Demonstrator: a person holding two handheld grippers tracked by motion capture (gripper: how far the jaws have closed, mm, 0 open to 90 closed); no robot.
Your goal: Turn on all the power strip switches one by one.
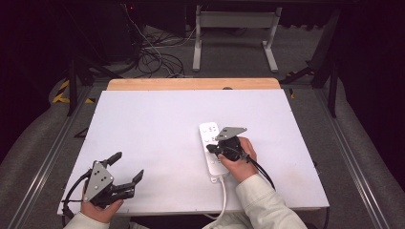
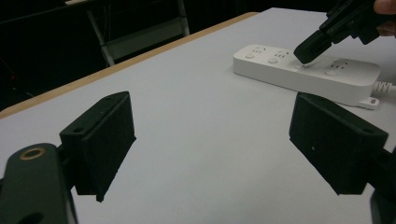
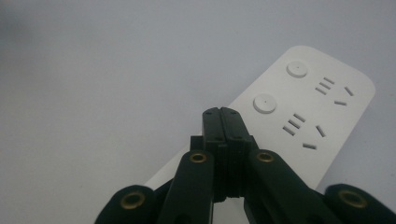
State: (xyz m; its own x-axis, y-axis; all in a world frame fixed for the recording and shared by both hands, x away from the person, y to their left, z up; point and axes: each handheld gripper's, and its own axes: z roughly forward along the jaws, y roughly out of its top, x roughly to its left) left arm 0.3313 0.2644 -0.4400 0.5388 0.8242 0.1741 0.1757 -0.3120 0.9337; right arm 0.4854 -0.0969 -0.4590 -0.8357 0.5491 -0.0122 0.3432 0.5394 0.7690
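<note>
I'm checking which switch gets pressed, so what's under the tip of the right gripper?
The right gripper, jaws shut, sits tip-down on the white power strip, on the white table. Two round buttons show beyond it. The spot beneath the tip is covered.

I judge this a lab or test room: a white table (image 1: 157,124) on metal rails (image 1: 47,157), loose cables (image 1: 153,57) on grey floor (image 1: 229,57), dark surroundings.

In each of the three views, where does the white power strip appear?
High view: the power strip lies right of centre on the white table, under the right claw.
Left gripper view: upper right, far side of the table.
Right gripper view: right half, running up from the shut jaws.
Shared landmark: its round buttons.
</note>
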